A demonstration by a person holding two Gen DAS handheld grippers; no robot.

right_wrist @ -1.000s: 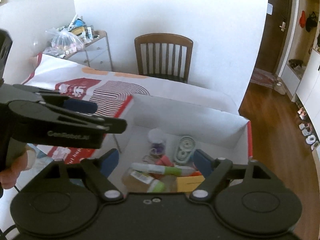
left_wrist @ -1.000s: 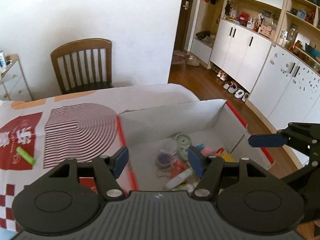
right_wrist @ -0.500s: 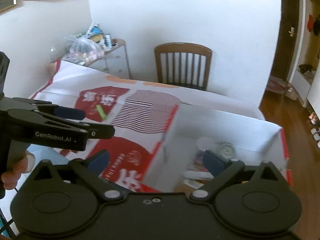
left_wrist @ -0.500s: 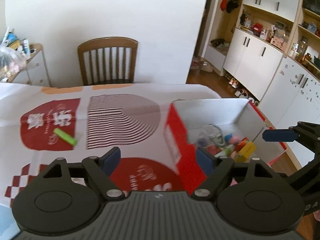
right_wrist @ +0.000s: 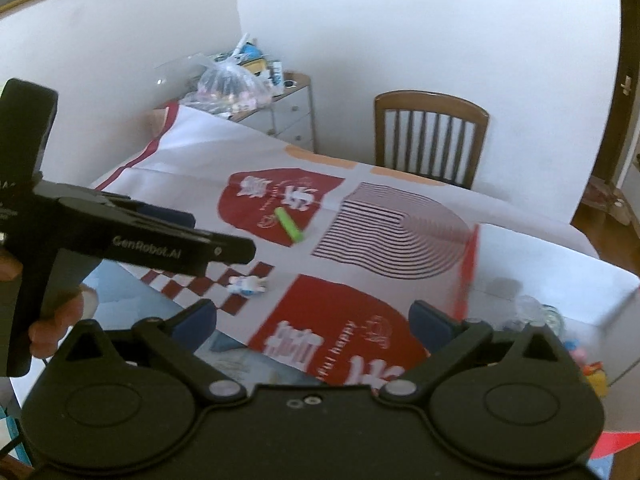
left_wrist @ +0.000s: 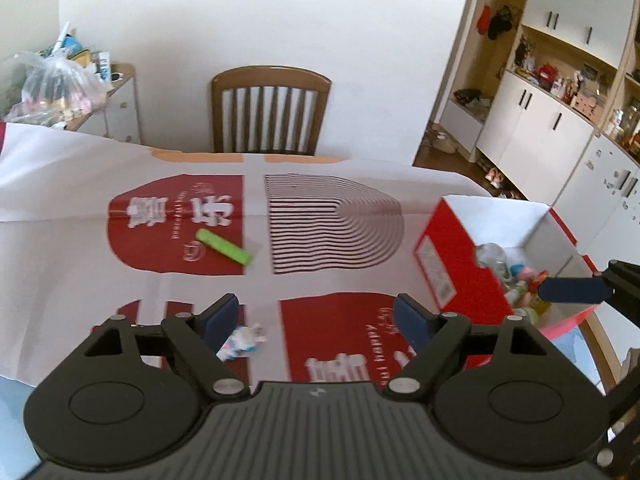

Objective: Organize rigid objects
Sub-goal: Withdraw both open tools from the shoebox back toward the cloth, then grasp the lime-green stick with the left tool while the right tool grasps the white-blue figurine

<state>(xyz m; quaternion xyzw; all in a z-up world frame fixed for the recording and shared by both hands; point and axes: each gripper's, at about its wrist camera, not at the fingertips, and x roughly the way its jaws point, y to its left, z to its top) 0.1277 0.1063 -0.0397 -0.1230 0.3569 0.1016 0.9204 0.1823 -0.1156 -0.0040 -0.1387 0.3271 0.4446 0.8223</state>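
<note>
A green stick (left_wrist: 224,247) (right_wrist: 289,225) lies on the red-and-white printed cloth (left_wrist: 340,208). A small white-and-blue figure (left_wrist: 240,342) (right_wrist: 247,284) lies nearer, just past my left gripper's left fingertip. A red box (left_wrist: 452,264) (right_wrist: 466,280), white inside, stands at the right and holds several small items. My left gripper (left_wrist: 316,312) hangs over the cloth; its jaws are opening with nothing between them. My right gripper (right_wrist: 314,316) is open and empty, close to the box's left wall. A hand (right_wrist: 44,340) holds the left gripper's handle.
A wooden chair (left_wrist: 270,108) stands behind the table. A drawer unit carrying a full plastic bag (left_wrist: 52,84) is at the back left. White cupboards (left_wrist: 532,128) line the right wall. The table's near edge shows in the right wrist view.
Both views have swung left, from over the box's inside to the printed cloth. Both pairs of jaws stand wider. The green stick and small figure are now closer to the middle.
</note>
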